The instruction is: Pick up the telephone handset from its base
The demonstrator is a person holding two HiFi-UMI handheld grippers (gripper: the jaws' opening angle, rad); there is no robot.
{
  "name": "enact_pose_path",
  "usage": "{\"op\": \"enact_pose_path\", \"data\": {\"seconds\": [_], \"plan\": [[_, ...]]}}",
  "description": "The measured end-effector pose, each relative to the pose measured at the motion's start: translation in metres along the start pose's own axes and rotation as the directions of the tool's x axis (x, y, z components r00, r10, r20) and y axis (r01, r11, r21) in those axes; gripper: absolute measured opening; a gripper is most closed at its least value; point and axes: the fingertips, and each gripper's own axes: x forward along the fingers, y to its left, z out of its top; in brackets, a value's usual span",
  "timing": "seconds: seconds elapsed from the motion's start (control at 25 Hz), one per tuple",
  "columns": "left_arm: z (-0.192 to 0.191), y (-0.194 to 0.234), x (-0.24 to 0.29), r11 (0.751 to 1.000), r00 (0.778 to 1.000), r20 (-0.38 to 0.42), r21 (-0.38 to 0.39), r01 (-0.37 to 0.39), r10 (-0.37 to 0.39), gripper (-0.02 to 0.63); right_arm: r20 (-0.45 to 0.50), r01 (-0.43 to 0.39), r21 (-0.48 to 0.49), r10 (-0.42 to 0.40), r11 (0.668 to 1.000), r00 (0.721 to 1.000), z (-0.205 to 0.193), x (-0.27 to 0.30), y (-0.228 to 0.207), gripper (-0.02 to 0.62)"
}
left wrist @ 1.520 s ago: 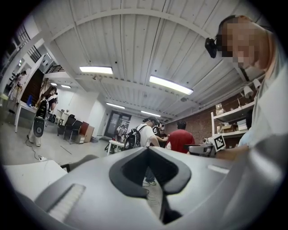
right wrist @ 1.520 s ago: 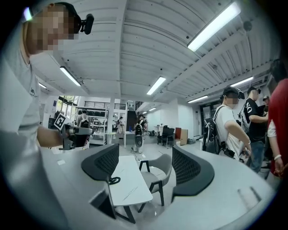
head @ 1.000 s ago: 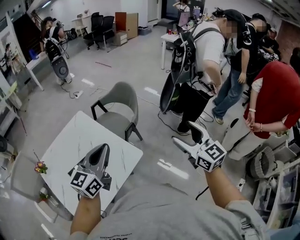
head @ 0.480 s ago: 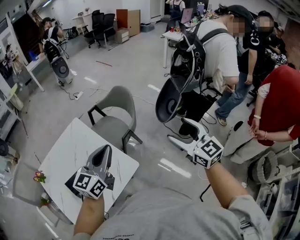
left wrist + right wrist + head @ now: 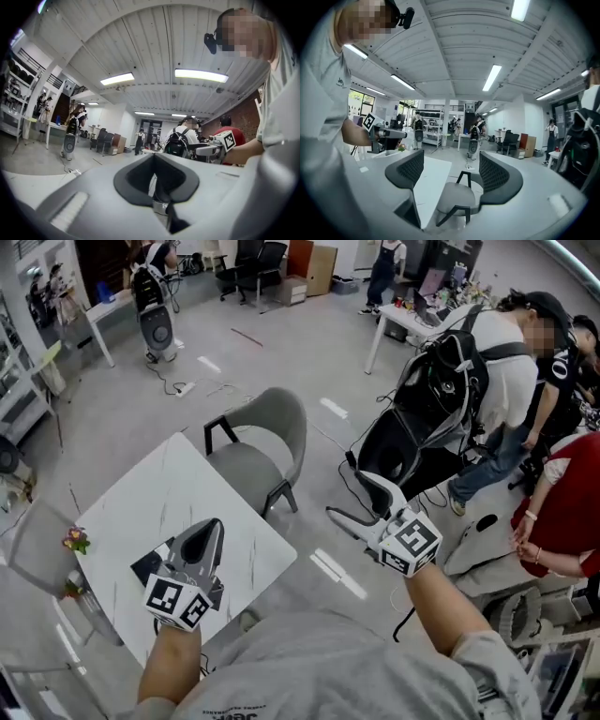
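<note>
My left gripper (image 5: 207, 529) is shut and empty, its jaws pressed together, and it hangs over the near part of the white marble table (image 5: 178, 493). A dark flat thing (image 5: 147, 567) lies on the table, mostly hidden under that gripper; I cannot tell whether it is the telephone. No handset shows clearly in any view. My right gripper (image 5: 346, 495) is open with nothing between its fingers, out over the floor to the right of the table. In the right gripper view the open jaws (image 5: 452, 173) frame the grey chair (image 5: 457, 197) and the table's edge.
A grey armchair (image 5: 258, 451) stands at the table's far corner. A small bunch of flowers (image 5: 75, 540) sits at the table's left edge. A person with a black backpack (image 5: 441, 399) and others stand to the right. A fan (image 5: 155, 329) and office chairs are far back.
The head view has swung so the table and chair sit nearer the middle and the people have slid right. Both grippers keep their states, left shut and right open.
</note>
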Motion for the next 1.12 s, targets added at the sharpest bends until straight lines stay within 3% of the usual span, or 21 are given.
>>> {"op": "enact_pose_path", "data": {"seconds": [0.2,0.36,0.52,0.64,0.8,0.92,1.12], "plan": [[-0.013,0.046,-0.055,0.988,0.988,0.012,-0.023,-0.152,0.153,0.058,-0.018,-0.171,-0.045,0.170,0.984,0.985,0.000,0.075,0.047,0.348],[-0.031,0.077,-0.112,0.959,0.960,0.002,-0.036,-0.281,0.281,0.058,-0.041,-0.328,-0.086,0.326,0.941,0.945,-0.015,0.133,0.106,0.348],[-0.062,0.102,-0.181,0.905,0.907,-0.012,-0.061,-0.420,0.420,0.058,-0.082,-0.495,-0.125,0.488,0.860,0.869,-0.051,0.183,0.186,0.348],[-0.079,0.115,-0.226,0.872,0.875,-0.017,-0.075,-0.484,0.484,0.058,-0.129,-0.588,-0.147,0.574,0.795,0.808,-0.076,0.208,0.245,0.348],[-0.101,0.129,-0.270,0.820,0.827,-0.036,-0.109,-0.562,0.562,0.058,-0.210,-0.708,-0.178,0.677,0.683,0.705,-0.108,0.236,0.314,0.348],[-0.119,0.144,-0.294,0.794,0.802,-0.054,-0.117,-0.596,0.594,0.058,-0.297,-0.766,-0.198,0.708,0.611,0.641,-0.149,0.259,0.354,0.348],[-0.145,0.165,-0.322,0.766,0.780,-0.080,-0.147,-0.626,0.621,0.058,-0.406,-0.821,-0.194,0.718,0.537,0.566,-0.217,0.291,0.408,0.347]]}}
